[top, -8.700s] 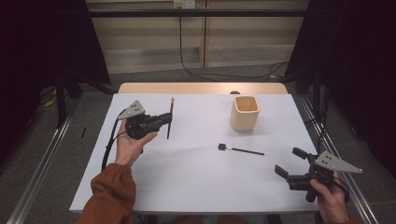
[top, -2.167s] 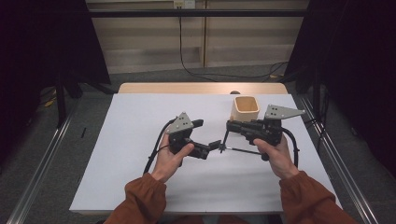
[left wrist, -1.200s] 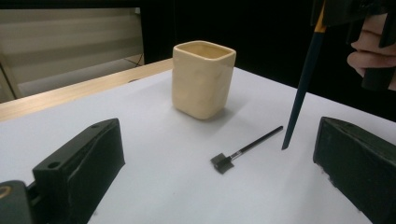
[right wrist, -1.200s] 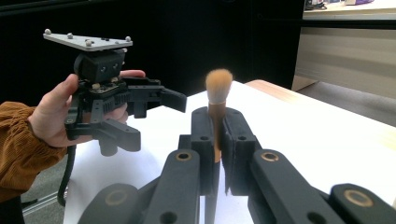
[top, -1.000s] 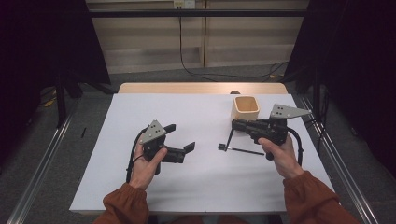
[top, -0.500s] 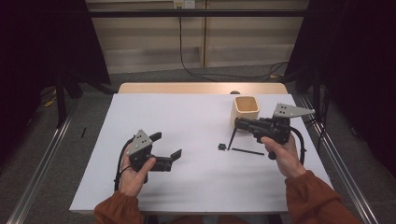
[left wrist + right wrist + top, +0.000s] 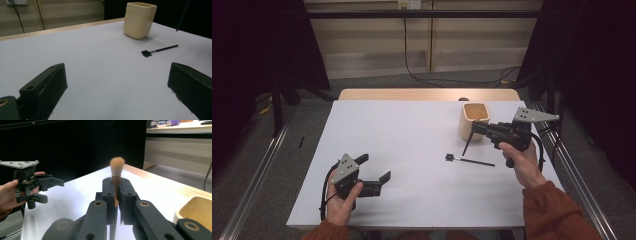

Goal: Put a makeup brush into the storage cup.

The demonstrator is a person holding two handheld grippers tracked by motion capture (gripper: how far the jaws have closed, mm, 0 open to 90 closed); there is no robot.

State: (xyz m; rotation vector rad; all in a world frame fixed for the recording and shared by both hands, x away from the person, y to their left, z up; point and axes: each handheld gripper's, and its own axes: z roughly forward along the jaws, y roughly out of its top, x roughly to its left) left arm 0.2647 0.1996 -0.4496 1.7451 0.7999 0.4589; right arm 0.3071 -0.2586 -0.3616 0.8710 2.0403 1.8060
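Since a moment ago the left tool (image 7: 377, 176) has been pulled back from the middle to the lower left of the high view, and its jaws are wide apart with nothing between them. The long brush with a soft orange tip and dark handle (image 7: 117, 170) is now left to the right tool (image 7: 477, 128) alone, whose jaws are pressed tight on the handle. It is held at the right of the high view, just beside the small cream square cup (image 7: 474, 118), so it is judged ready to be put in. The thin black brush with a flat head (image 7: 469, 160) lies on the white table (image 7: 412, 145), below the cup. Much bare table is seen between the two tools, so there is room to move. The cup is near the far right corner, and the right tool is close to the right edge.
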